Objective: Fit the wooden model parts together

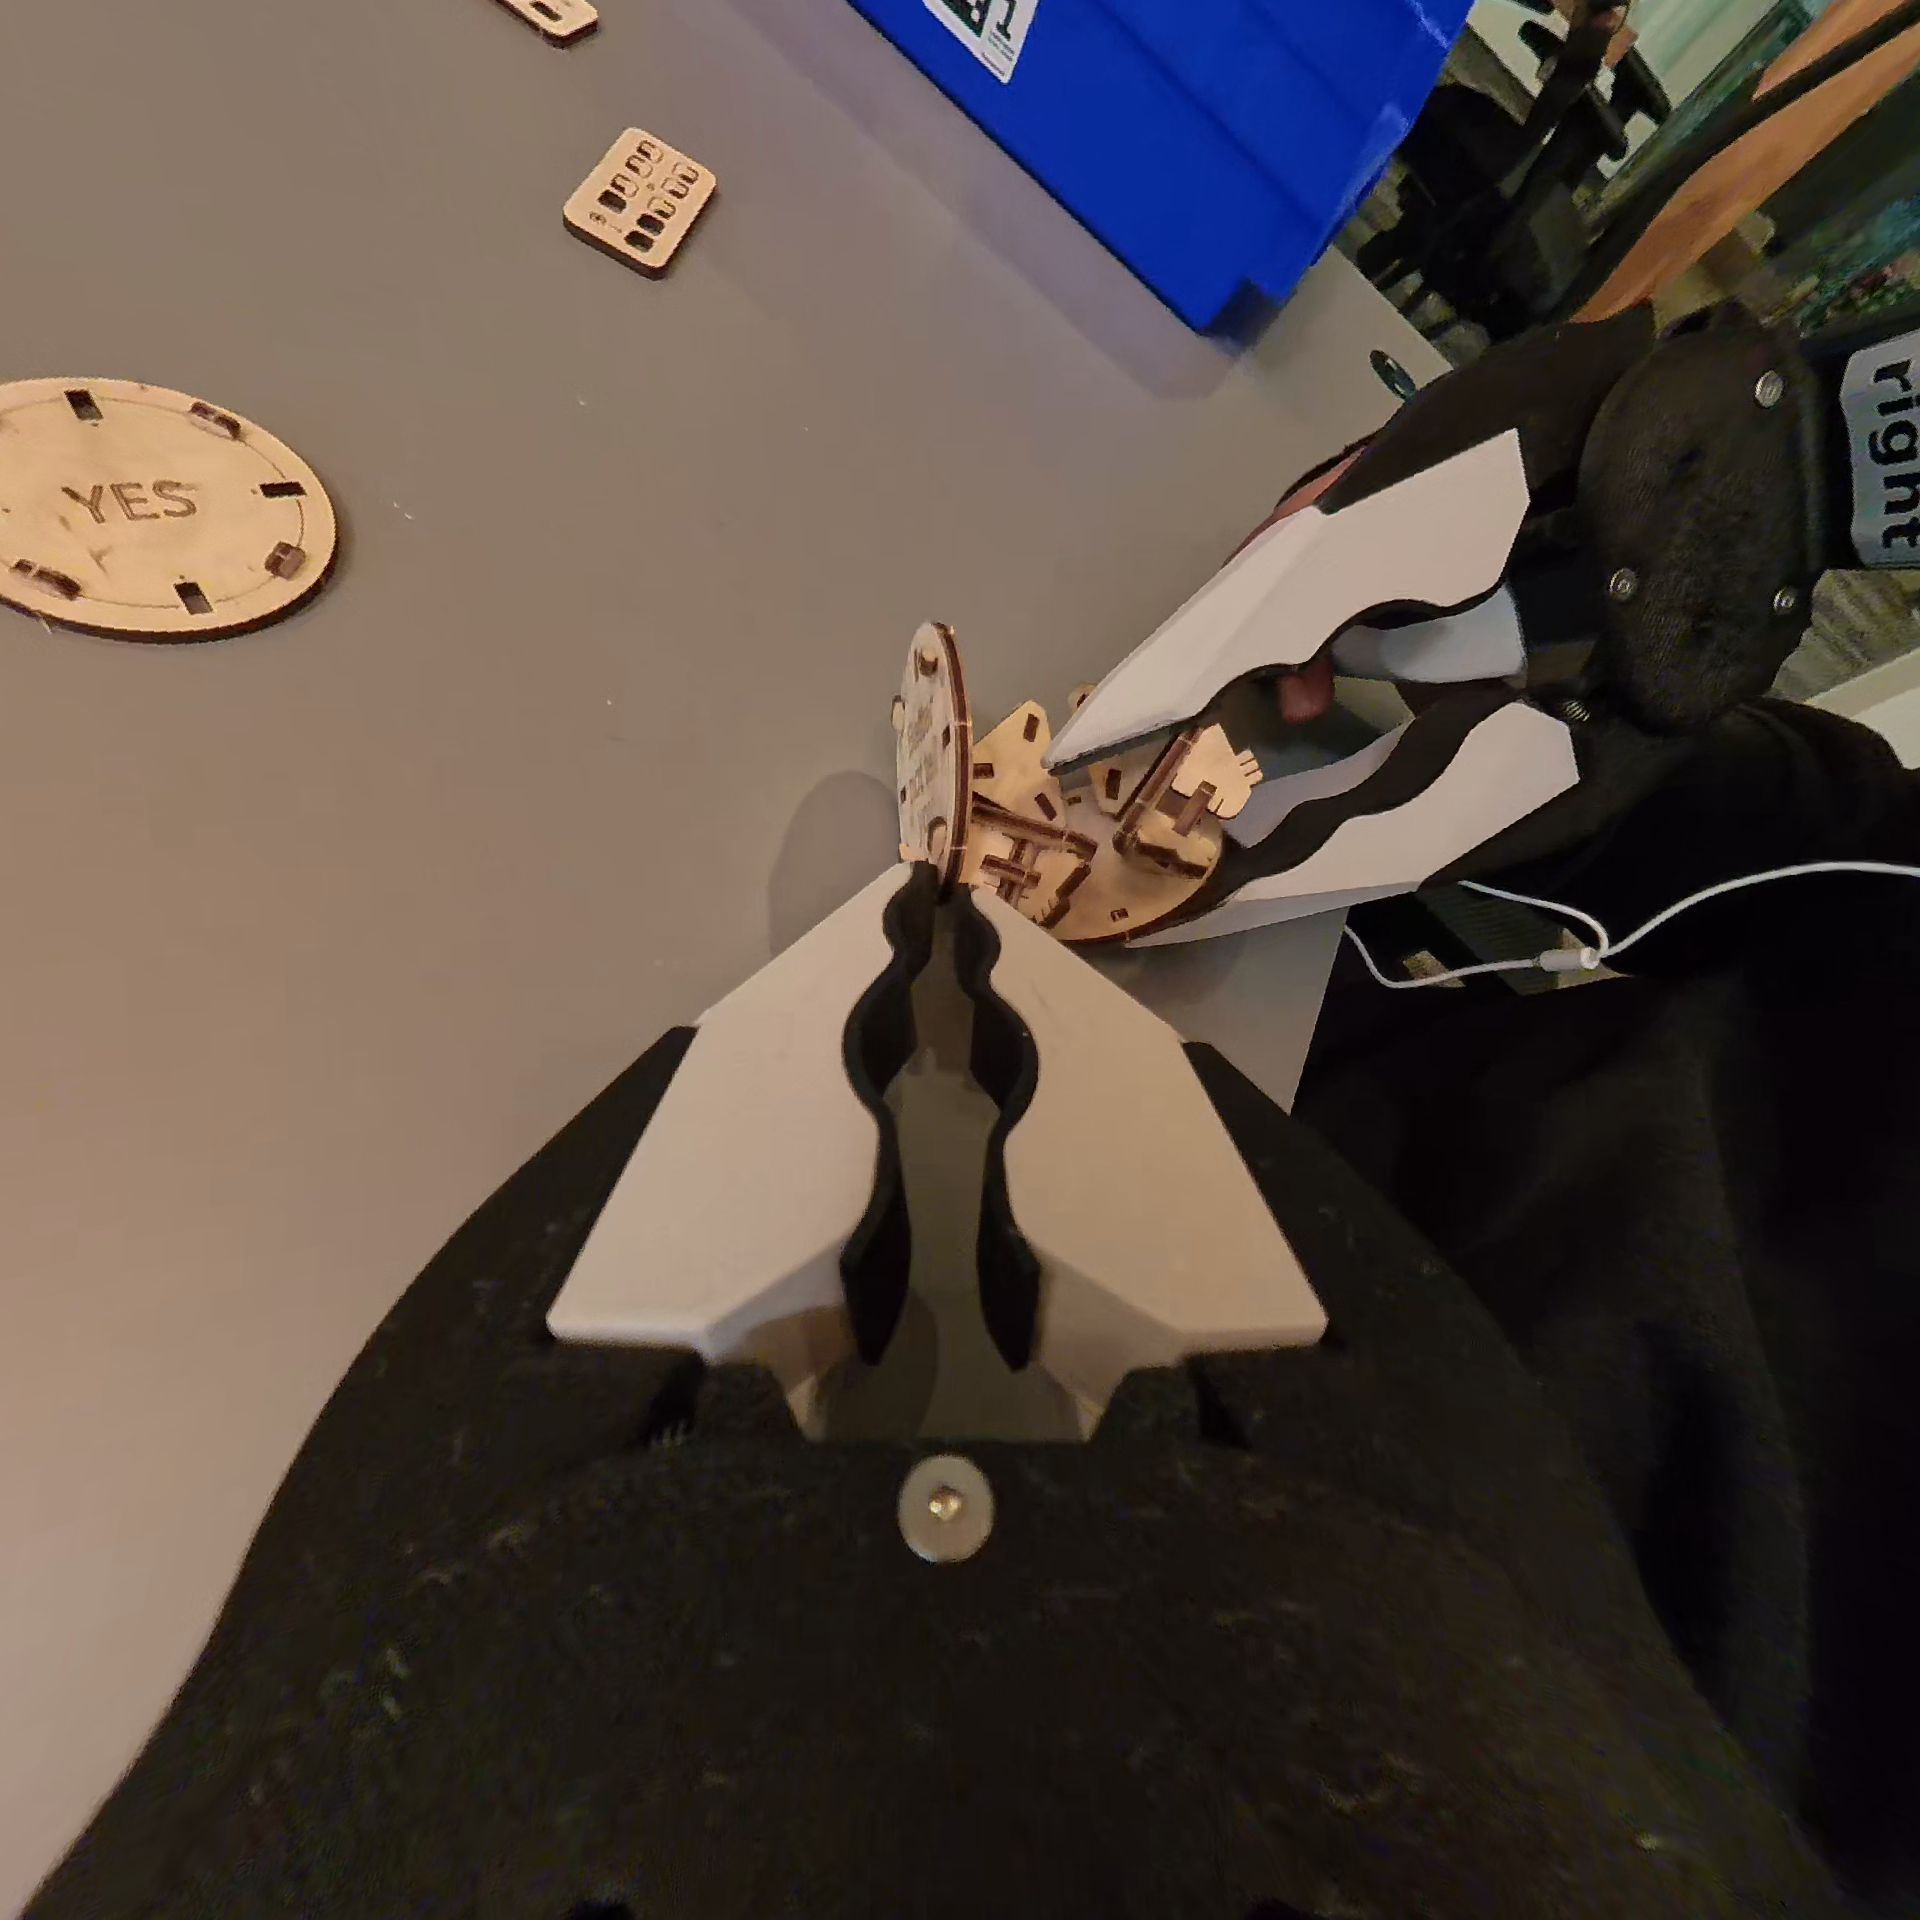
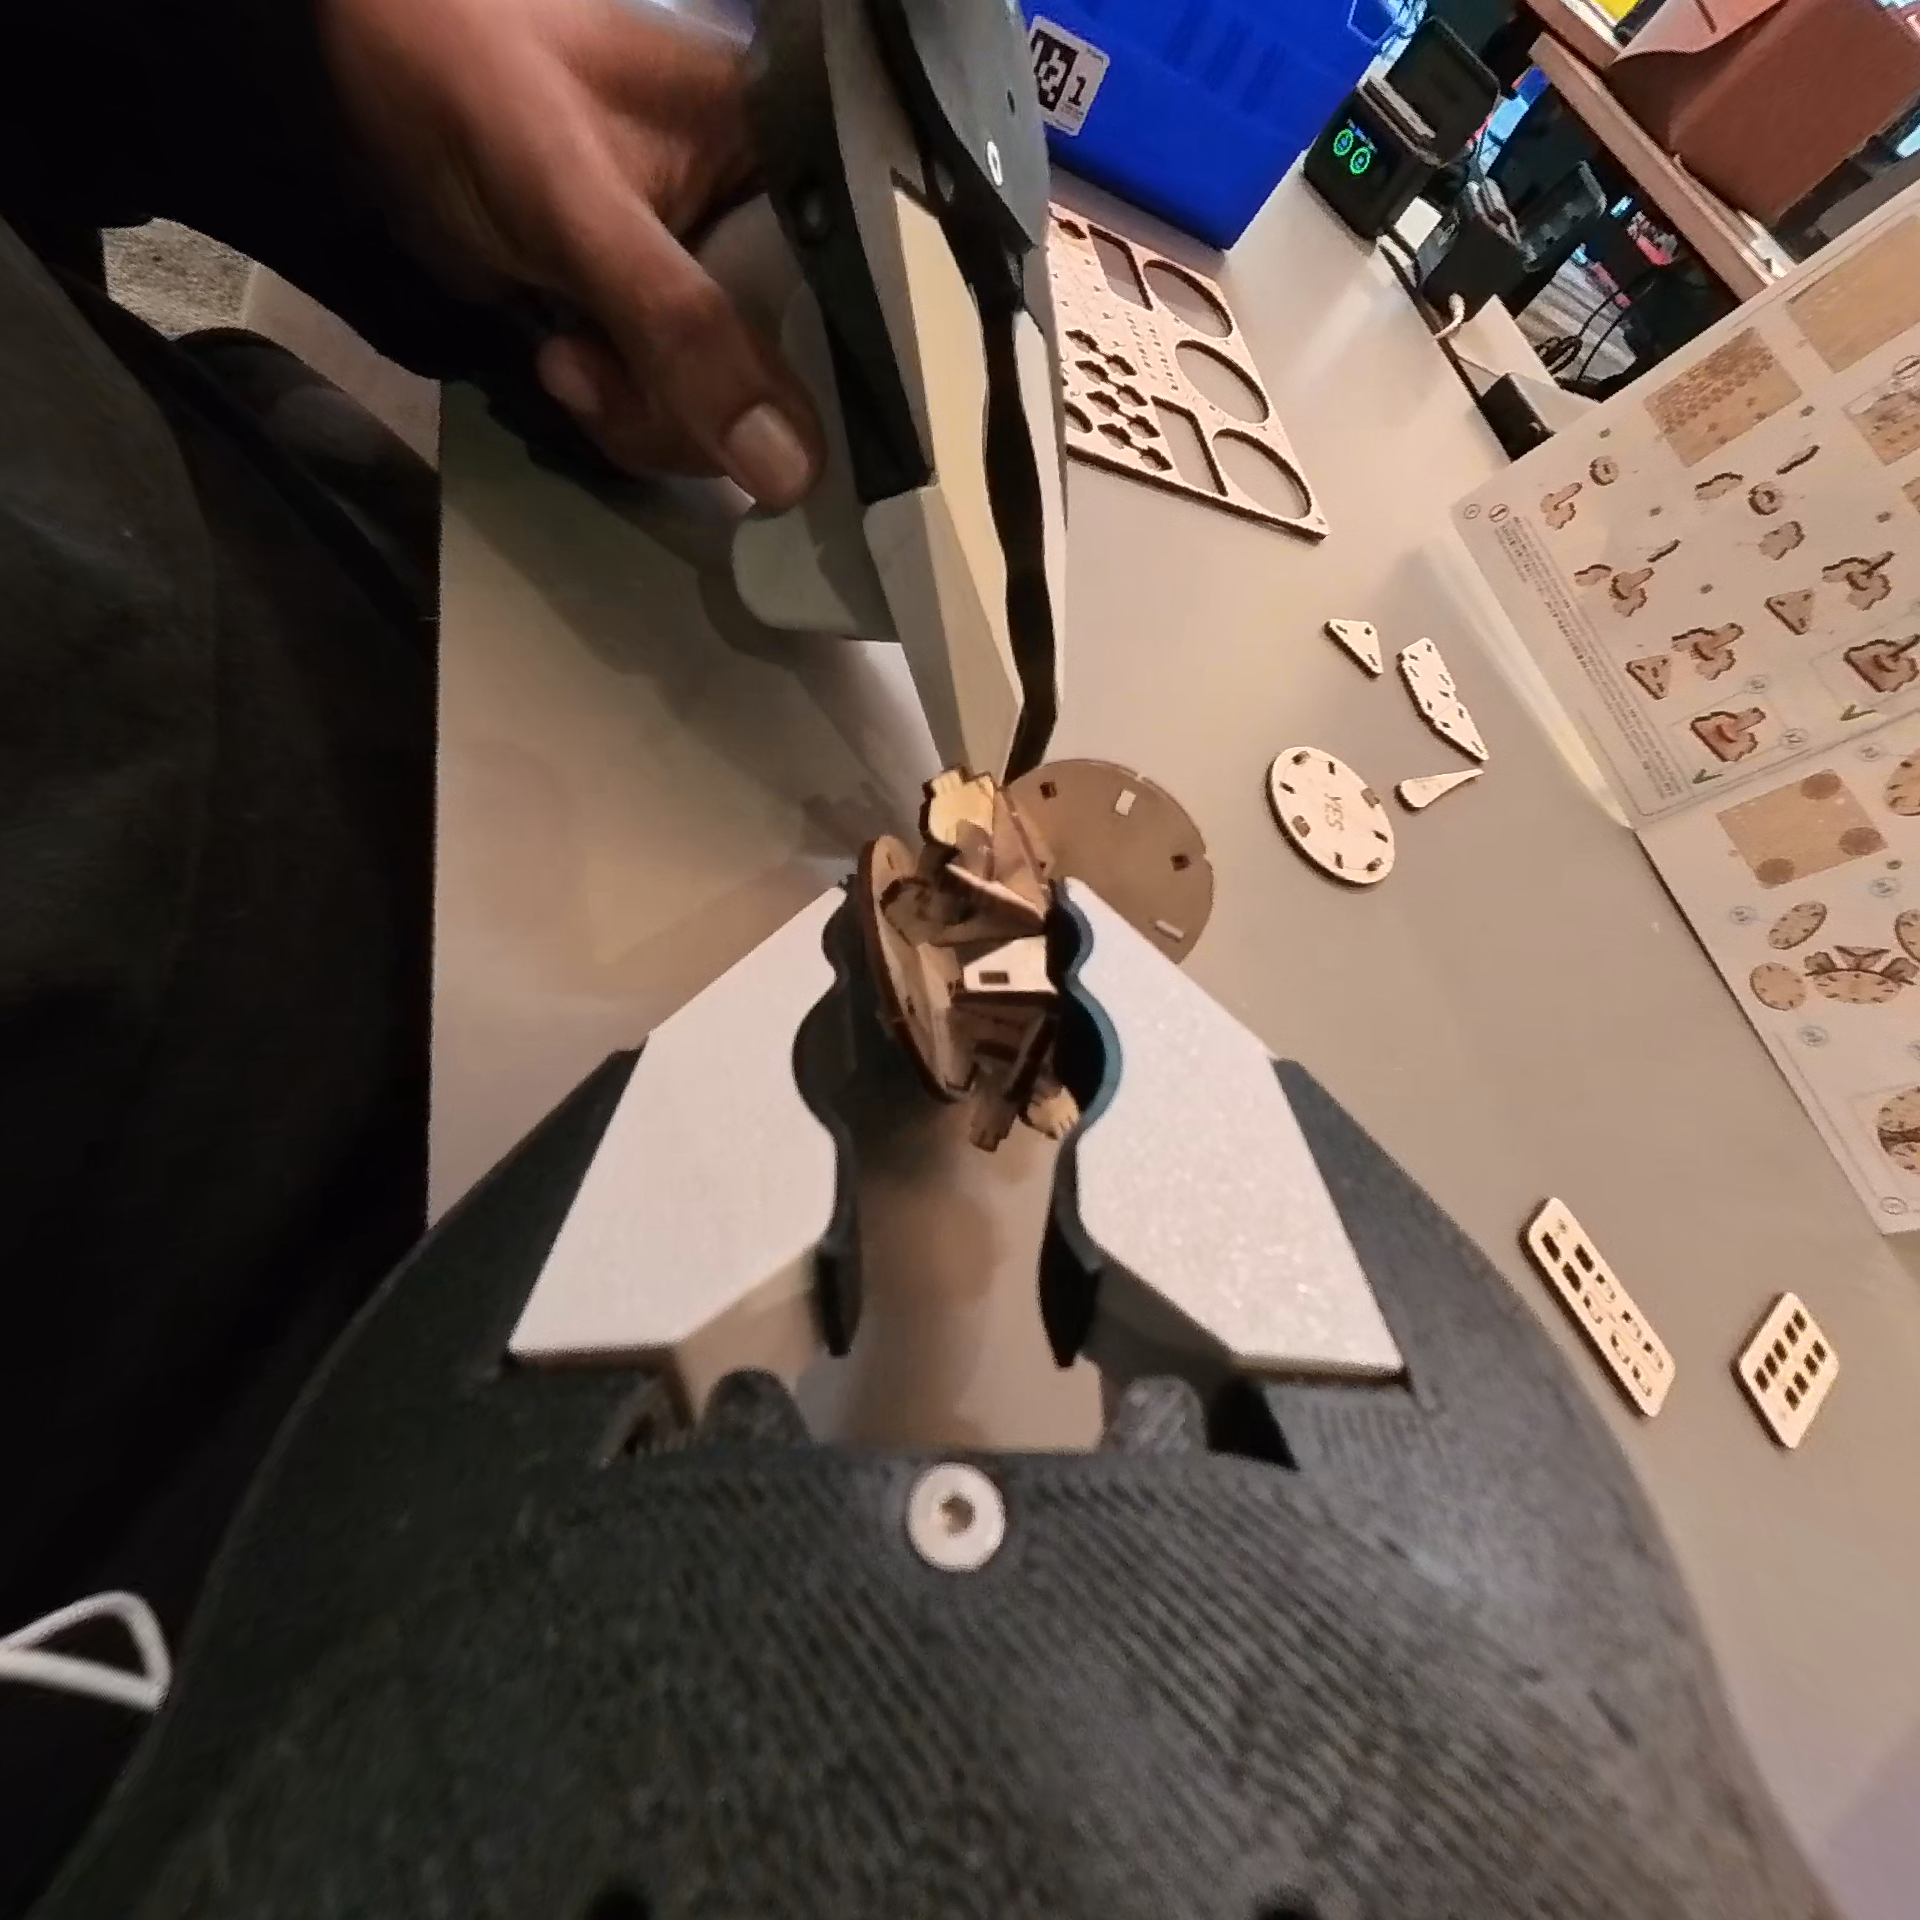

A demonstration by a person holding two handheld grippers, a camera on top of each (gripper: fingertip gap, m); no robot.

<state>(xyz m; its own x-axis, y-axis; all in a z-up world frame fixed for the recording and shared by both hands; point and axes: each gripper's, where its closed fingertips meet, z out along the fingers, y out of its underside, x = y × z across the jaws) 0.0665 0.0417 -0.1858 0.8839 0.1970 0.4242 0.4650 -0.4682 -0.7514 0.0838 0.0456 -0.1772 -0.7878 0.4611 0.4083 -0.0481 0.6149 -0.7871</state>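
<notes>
My left gripper, frame centre, pinches a slotted wooden disc on edge; my right gripper clamps the part-built wooden assembly just beside it. I judge mating needs slot alignment. The table edge lies near; open table spreads left.

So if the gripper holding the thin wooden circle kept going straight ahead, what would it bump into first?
Probably bare grey table: the left gripper points past its wooden disc, with the right gripper's wooden assembly just beside that line. Depth is uncertain.

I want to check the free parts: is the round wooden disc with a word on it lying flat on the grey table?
Yes, the round wooden disc lies flat on the grey table, apart from both grippers.
</notes>
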